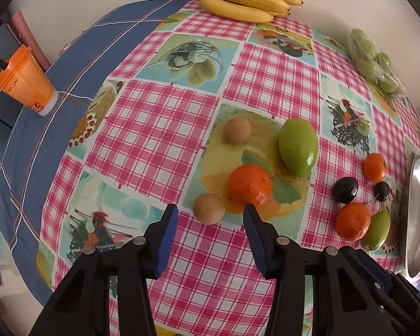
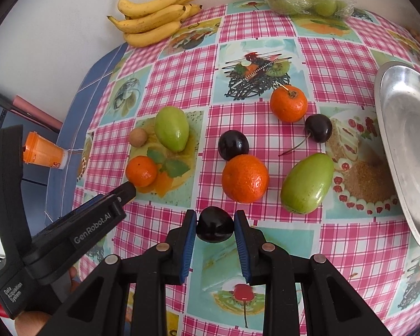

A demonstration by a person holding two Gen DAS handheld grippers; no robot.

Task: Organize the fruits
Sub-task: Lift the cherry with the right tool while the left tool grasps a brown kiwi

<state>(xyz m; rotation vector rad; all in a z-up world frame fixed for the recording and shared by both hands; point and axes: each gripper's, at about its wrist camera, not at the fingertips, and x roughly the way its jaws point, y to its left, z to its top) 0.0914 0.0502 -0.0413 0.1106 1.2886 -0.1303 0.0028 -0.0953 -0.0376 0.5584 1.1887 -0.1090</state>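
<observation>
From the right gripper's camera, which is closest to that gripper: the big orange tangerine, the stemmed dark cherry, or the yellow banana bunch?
1. Big orange tangerine, just ahead of the right gripper.
2. Stemmed dark cherry, farther, to the right.
3. Yellow banana bunch, at the table's far edge, left.

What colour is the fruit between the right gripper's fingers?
Dark purple, nearly black plum; clearest in the right wrist view.

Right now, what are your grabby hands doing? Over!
Right gripper shut on dark plum. Left gripper open, around small brown fruit. Metal tray bare, path clear.
</observation>
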